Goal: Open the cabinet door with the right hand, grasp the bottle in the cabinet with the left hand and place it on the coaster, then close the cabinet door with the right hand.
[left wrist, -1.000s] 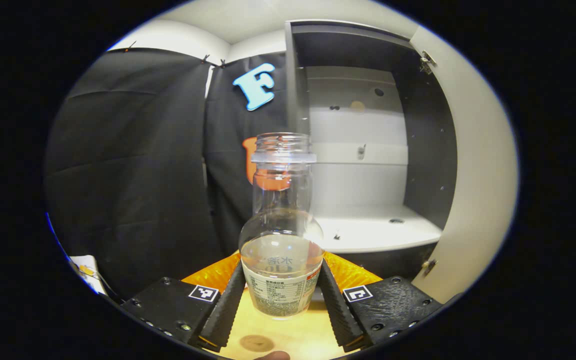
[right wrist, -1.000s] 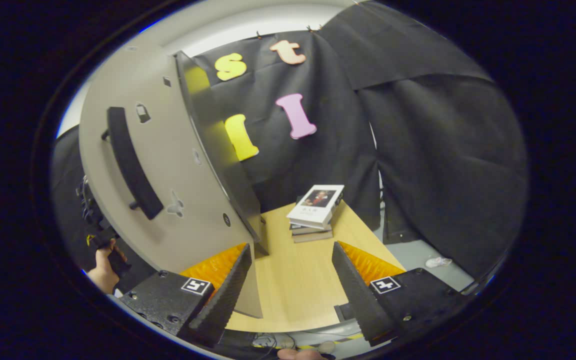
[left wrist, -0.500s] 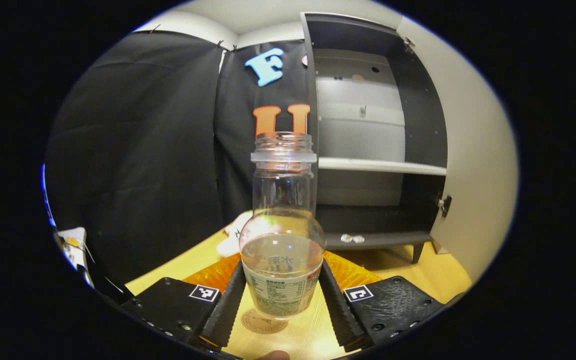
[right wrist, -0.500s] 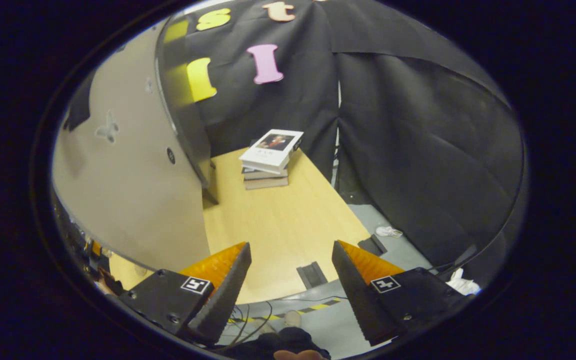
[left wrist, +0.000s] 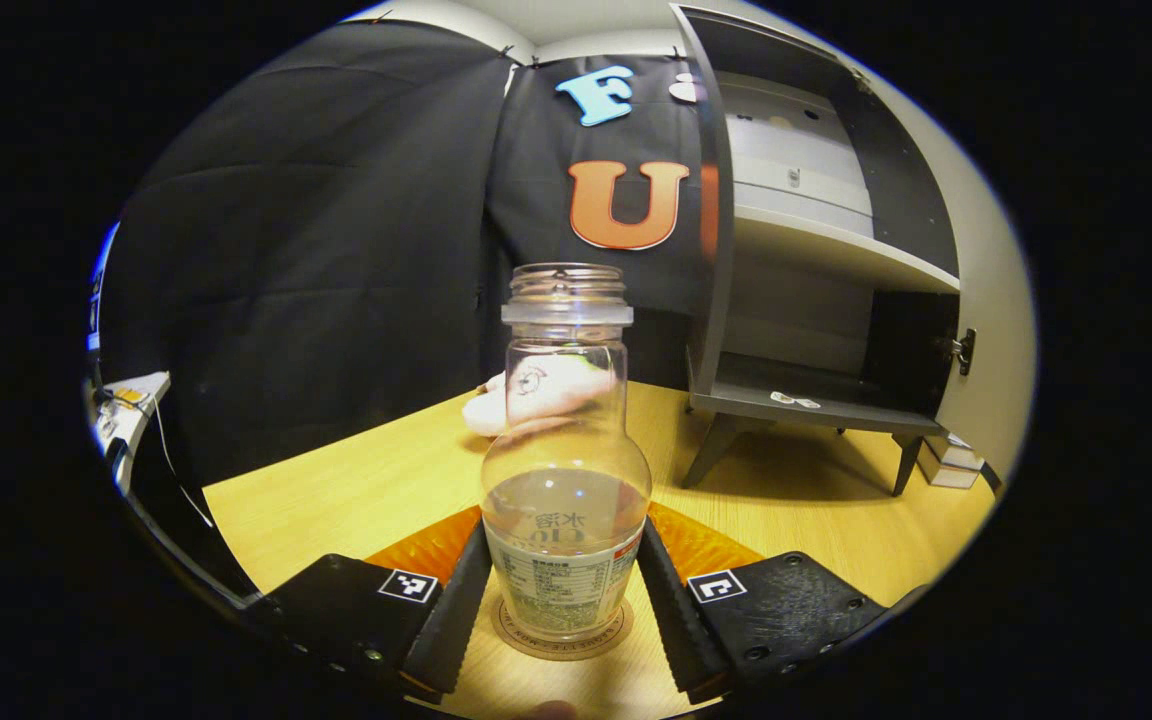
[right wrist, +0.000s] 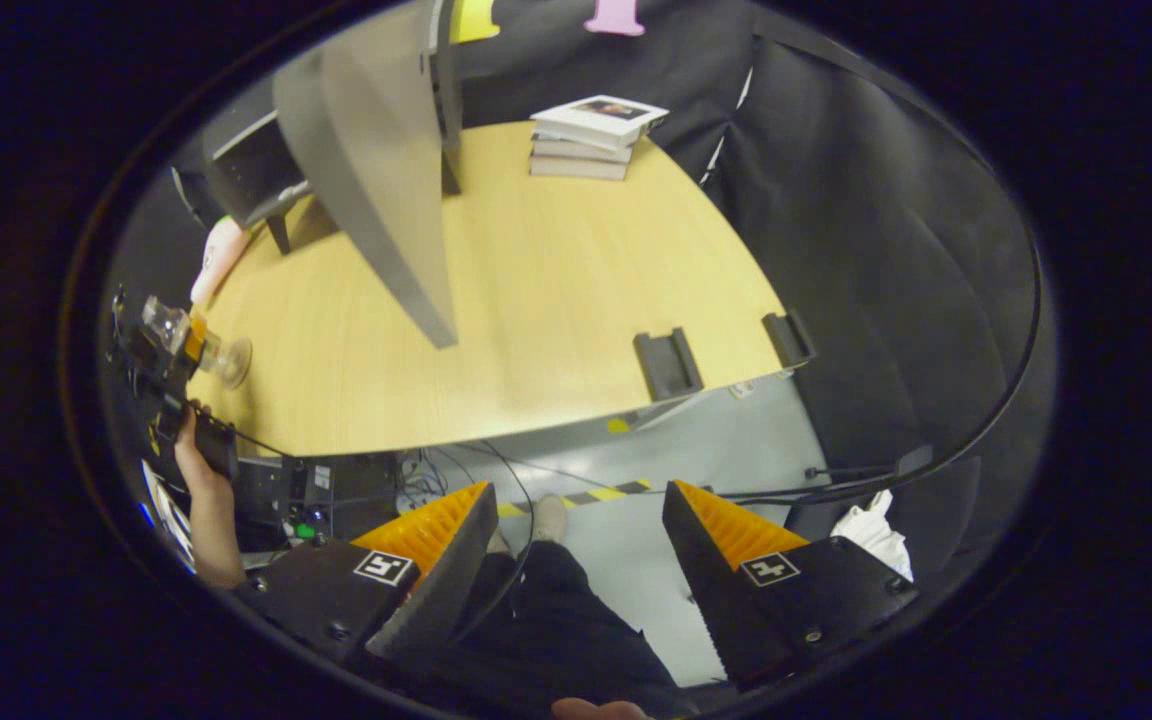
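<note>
While fingers grip bottle over coaster, cabinet door open

bottle: clear, white printed label
coaster: tan, dark ring print
worktop: pale wood grain
cabinet: dark grey, white shelf
cabinet door: grey

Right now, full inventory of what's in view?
bottle: 1, clear, between left gripper's fingers, over coaster
coaster: 1, brown, table near edge, under bottle
cabinet: 1, grey, on table, door open
books: 1 stack, white-topped, table's far end
table: 1, light wood
pale object: 1, behind bottle, unclear
left gripper: shut on bottle
right gripper: open, empty, off table edge above floor
person's hand: holds left gripper
</note>
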### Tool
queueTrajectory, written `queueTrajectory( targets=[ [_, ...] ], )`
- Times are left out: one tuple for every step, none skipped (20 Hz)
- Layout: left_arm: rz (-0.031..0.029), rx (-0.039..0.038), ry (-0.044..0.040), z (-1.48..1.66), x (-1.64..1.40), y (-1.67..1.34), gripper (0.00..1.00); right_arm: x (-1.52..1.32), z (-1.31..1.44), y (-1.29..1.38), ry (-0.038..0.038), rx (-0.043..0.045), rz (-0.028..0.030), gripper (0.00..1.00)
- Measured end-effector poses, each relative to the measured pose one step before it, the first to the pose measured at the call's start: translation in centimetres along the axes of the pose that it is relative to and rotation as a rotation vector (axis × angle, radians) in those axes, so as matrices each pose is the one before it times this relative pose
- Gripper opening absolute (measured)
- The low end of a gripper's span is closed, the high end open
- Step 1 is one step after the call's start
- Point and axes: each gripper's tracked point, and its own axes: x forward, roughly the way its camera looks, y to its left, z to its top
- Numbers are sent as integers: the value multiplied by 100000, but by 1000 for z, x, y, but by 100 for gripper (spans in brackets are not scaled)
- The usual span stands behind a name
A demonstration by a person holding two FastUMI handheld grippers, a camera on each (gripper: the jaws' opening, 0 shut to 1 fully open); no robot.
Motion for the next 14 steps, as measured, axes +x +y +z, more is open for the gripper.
queueTrajectory(
  targets=[
    [983, -923, 1579, -730, 111, 157, 75, 209, -576, 831, 2081, 1632, 3070, 100],
    [1628, 2545, -503, -108, 186, 319, 76, 162, 97, 952, -268, 873, 2800, 100],
    [1450, 2492, -1177, -107, 391, 136, 76, 108, 483, 357, -287, -482, 238, 100],
    [373, 156, 241, -219, 221, -128, 76, -121, -21, 286, 539, -91, 601, 100],
    [37, -326, 513, -193, -349, -49, 76, -25, 261, -282, -19, -100, -575, 100],
    [-161, 898, -1854, 163, -56, -153, 76, -85, 261, -63, -296, -45, -474, 100],
    [-1181, 1251, 760, -323, -129, -354, 76, -51, 118, -261, -702, -48, -865, 100],
    [52, 2604, -1190, 61, -81, -184, 76, -57, -12, 38, -301, 182, -309, 100],
    [-445, 1711, -781, -86, 66, -207, 76, 98, -135, 43, 184, 10, 183, 100],
    [101, 824, -921, 106, -81, 39, 76, -83, -127, 42, 458, -77, -76, 100],
    [15, -58, -72, -90, -22, 45, 76, 57, -182, -62, 323, -295, -299, 100],
    [205, -973, 146, -18, -88, 88, 76, 8, -13, -19, 265, -150, -212, 100],
    [186, -1348, 248, -190, -41, 68, 76, 42, -172, 105, 912, 310, 557, 100],
    [-98, -420, -449, 58, 12, -15, 76, -60, -228, 336, 860, 534, 1016, 100]
  ],
)
